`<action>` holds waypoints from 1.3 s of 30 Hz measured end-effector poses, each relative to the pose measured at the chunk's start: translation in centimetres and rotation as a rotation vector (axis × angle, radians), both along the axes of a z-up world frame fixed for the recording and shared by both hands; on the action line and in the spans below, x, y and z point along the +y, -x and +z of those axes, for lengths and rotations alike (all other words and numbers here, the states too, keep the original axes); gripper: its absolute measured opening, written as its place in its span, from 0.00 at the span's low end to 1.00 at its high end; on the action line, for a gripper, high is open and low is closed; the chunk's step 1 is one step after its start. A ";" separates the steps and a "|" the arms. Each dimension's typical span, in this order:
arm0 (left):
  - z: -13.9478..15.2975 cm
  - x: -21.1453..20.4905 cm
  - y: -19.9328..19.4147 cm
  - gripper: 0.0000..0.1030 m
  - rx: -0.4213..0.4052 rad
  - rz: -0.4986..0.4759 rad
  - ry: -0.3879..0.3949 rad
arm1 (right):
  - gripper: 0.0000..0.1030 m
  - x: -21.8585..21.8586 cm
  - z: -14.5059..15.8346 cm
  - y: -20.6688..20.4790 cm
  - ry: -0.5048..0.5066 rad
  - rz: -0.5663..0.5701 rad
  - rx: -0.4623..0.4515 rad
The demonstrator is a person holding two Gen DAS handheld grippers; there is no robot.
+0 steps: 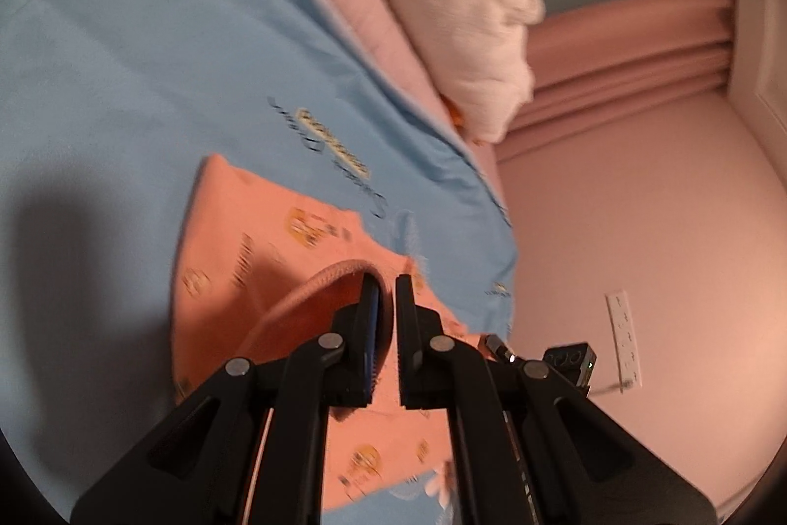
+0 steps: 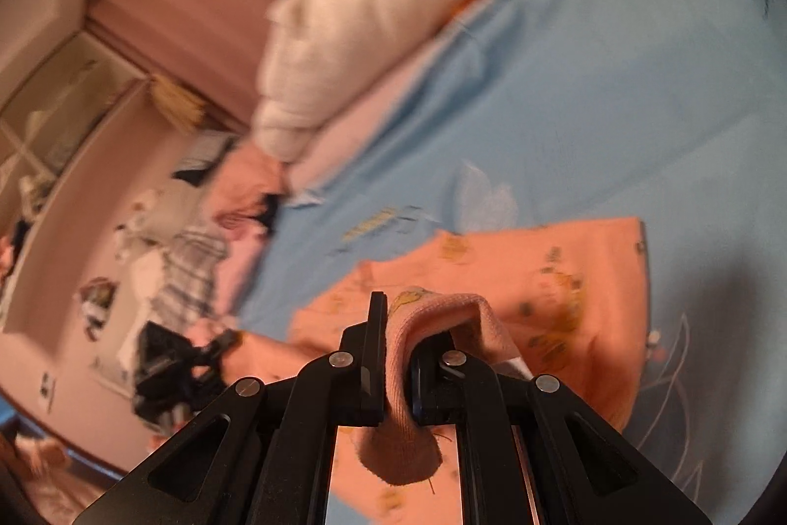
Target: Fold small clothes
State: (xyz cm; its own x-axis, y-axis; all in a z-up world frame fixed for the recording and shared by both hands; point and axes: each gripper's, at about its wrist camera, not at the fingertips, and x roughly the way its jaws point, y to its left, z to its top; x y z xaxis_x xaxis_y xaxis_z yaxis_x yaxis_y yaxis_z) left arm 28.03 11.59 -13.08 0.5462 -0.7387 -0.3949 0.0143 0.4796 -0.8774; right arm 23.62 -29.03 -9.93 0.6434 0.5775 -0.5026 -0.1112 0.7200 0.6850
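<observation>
A small orange garment (image 1: 275, 239) with yellow cartoon prints lies on a blue bedsheet (image 1: 123, 57). My left gripper (image 1: 386, 293) is nearly closed on the garment's ribbed hem (image 1: 319, 279), which curls up beside the left finger. In the right wrist view the same orange garment (image 2: 565, 274) spreads on the sheet (image 2: 590, 82). My right gripper (image 2: 398, 328) is shut on its pink ribbed cuff (image 2: 408, 436), which bunches between the jaws and hangs toward the camera.
A white plush toy (image 1: 457, 8) lies on a pink blanket (image 1: 364, 3) at the bed's far edge; it also shows in the right wrist view (image 2: 364, 33). Beyond the bed edge are a pink wall (image 1: 664, 230), a wall socket (image 1: 624, 338) and cluttered clothes (image 2: 187, 269).
</observation>
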 end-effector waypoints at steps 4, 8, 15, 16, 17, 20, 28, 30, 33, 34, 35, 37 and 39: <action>-1.5 0.5 -0.8 0.03 0.038 -0.001 -0.020 | 0.09 -0.9 -1.7 -0.7 -0.036 0.002 0.072; -2.6 -0.5 -0.7 0.03 0.068 -0.093 -0.042 | 0.15 -1.0 -2.1 -0.3 -0.047 0.058 0.106; -2.6 -1.2 -1.5 0.03 0.118 -0.124 0.032 | 0.08 -0.3 -2.0 -0.5 -0.049 0.127 0.166; -2.7 -0.8 -1.9 0.03 0.142 -0.088 0.085 | 0.08 -0.5 -2.2 -0.9 -0.093 0.125 0.185; -3.1 -0.1 -2.3 0.03 0.175 -0.034 0.148 | 0.08 -1.0 -2.6 -1.2 -0.160 0.113 0.213; -5.8 1.8 -3.4 0.03 0.328 0.145 0.348 | 0.08 -3.5 -5.2 -2.8 -0.429 -0.033 0.329; -7.5 3.2 -3.9 0.19 0.410 0.233 0.291 | 0.25 -6.5 -7.0 -3.7 -0.545 -0.225 0.335; -7.2 4.7 -3.4 0.28 0.386 0.280 0.324 | 0.37 -7.4 -6.9 -3.1 -0.631 -0.238 0.290; -6.2 7.1 -2.9 0.49 0.317 0.352 0.383 | 0.43 -9.1 -5.9 -1.9 -0.673 -0.316 0.173; -5.6 7.7 -2.6 0.49 0.292 0.350 0.378 | 0.43 -9.5 -5.3 -1.7 -0.680 -0.323 0.131; -4.9 7.9 -2.6 0.49 0.270 0.320 0.349 | 0.43 -9.9 -4.9 -1.6 -0.683 -0.315 0.111; -3.2 7.4 -2.4 0.49 0.247 0.245 0.210 | 0.43 -9.3 -3.8 -1.7 -0.581 -0.268 0.127; -1.5 6.0 -1.8 0.49 0.205 0.157 0.024 | 0.43 -7.4 -2.2 -1.6 -0.392 -0.175 0.131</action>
State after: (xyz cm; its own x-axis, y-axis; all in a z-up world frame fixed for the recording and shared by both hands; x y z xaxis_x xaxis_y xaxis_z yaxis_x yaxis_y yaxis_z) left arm 29.87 17.64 -14.54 0.5651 -0.6616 -0.4929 -0.2385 0.4409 -0.8653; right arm 25.19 -36.41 -12.12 0.6940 0.6285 -0.3511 0.0951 0.4034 0.9101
